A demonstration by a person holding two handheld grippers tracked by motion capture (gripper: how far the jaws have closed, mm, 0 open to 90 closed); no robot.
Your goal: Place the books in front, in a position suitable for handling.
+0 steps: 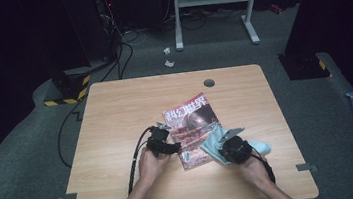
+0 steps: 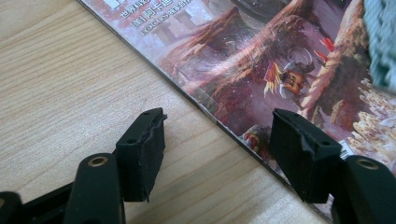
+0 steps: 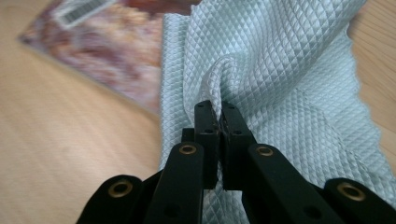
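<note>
- On the tabletop (image 1: 116, 116), a magazine (image 1: 191, 128) with a red illustrated cover lies flat, turned at an angle to the edges, a little toward the person's side of centre.
- Over the magazine's right lower corner lies a pale blue cloth (image 1: 214, 143) with a fine diamond weave; part of it rests on the cover and part spills onto the wood to the right.
- At the magazine's left edge sits the left gripper (image 2: 217, 140), held low; its jaws stand wide apart, one over bare wood and the other over the cover's edge, with nothing between them.
- Whether that jaw touches the cover is hard to tell from the left gripper view.
- Right of the magazine, the right gripper (image 3: 219, 116) has its jaws pressed together on a puckered fold of the cloth, which bunches up around their tips.
- Near the far edge of the tabletop, a round grey cable port (image 1: 209, 82) lies well apart from the magazine.
</note>
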